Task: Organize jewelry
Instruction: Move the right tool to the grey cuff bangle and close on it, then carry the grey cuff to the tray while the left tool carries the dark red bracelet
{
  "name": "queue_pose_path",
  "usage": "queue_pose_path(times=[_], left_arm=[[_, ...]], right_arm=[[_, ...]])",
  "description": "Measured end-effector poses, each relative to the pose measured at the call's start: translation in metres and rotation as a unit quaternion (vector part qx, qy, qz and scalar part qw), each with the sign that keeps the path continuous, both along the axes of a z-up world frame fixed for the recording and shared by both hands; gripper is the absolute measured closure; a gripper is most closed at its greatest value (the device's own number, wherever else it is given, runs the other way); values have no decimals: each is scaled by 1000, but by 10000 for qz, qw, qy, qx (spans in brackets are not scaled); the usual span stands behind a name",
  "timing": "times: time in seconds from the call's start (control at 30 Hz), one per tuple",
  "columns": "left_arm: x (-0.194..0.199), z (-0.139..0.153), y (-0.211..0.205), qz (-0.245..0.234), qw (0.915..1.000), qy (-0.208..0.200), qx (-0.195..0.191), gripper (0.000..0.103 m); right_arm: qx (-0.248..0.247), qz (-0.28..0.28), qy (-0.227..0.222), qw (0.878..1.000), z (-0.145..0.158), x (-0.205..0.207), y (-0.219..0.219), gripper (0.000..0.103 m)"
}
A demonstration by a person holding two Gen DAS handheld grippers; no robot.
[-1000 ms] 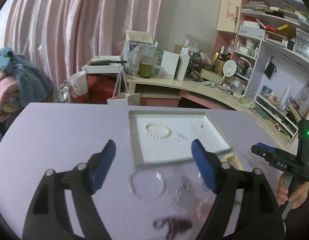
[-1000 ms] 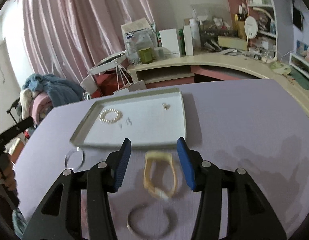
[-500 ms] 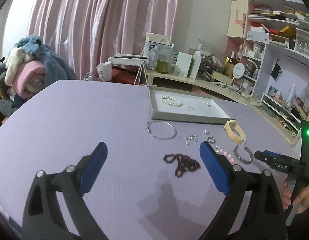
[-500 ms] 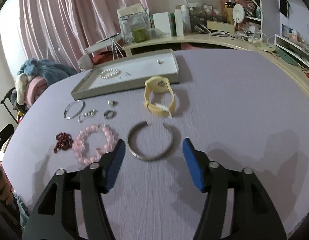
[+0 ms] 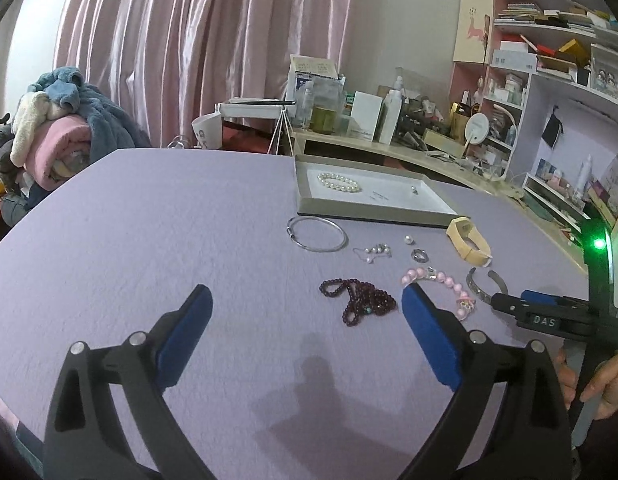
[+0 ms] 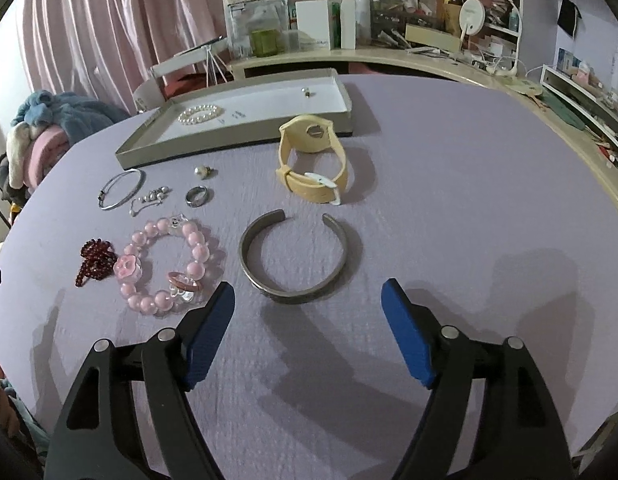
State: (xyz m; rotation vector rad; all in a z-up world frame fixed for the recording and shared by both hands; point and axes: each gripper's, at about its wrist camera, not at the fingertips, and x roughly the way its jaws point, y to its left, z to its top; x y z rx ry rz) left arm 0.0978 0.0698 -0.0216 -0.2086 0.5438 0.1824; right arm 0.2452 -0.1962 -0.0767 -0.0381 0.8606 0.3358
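A grey tray (image 5: 373,212) (image 6: 229,136) on the purple table holds a pearl bracelet (image 5: 339,182) (image 6: 200,114). In front of it lie a silver bangle (image 5: 317,234), a yellow watch (image 6: 313,160), a ring (image 6: 197,196), a dark red bead string (image 5: 359,300), a pink bead bracelet (image 6: 165,264) and a grey metal cuff (image 6: 293,258). My left gripper (image 5: 305,292) is wide open, with the red beads just beyond its tips. My right gripper (image 6: 308,287) is opening, empty, just short of the cuff.
Small earrings (image 5: 375,252) and a pearl stud (image 5: 407,239) lie between bangle and watch. A cluttered desk (image 6: 389,54) and shelves (image 5: 549,80) stand behind the table. Folded blankets (image 5: 61,120) are piled at the left. A hand (image 5: 605,384) holds the right gripper's handle.
Both grippers have pulled back from the tray and sunk toward the table, so the loose jewelry now lies ahead of them. Both pairs of jaws have spread wider.
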Motion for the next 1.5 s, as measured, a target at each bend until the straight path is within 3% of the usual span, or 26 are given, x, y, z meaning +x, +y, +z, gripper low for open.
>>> queue_pose_path(times=[0.23,0.77,0.83,0.9,1.37,1.5], left_arm=[[2,-2,-4,-35,10000,47,4,7],[9,-4,-8,-108,9998,167,21,7],[12,-3,-8,-119,9998,186,32,7],[15,-3,-9,-127,9997,214,68,7],[67,-15,-21,-490,9924,1021,475,8],[79,-24,-27,-582,9890,1257,509,14]], right_arm=[[-372,-146,45,9992,-5,9,17,26],[-496,-365,194,9979,-4,26,33,26],[-451,-296,158,9984,-3,26,32,34],[-392,-250,160,9988,-2,27,31,34],[113,-283,-106,9995,14,16,-1,34],[145,-288,-65,9995,13,19,-1,34]])
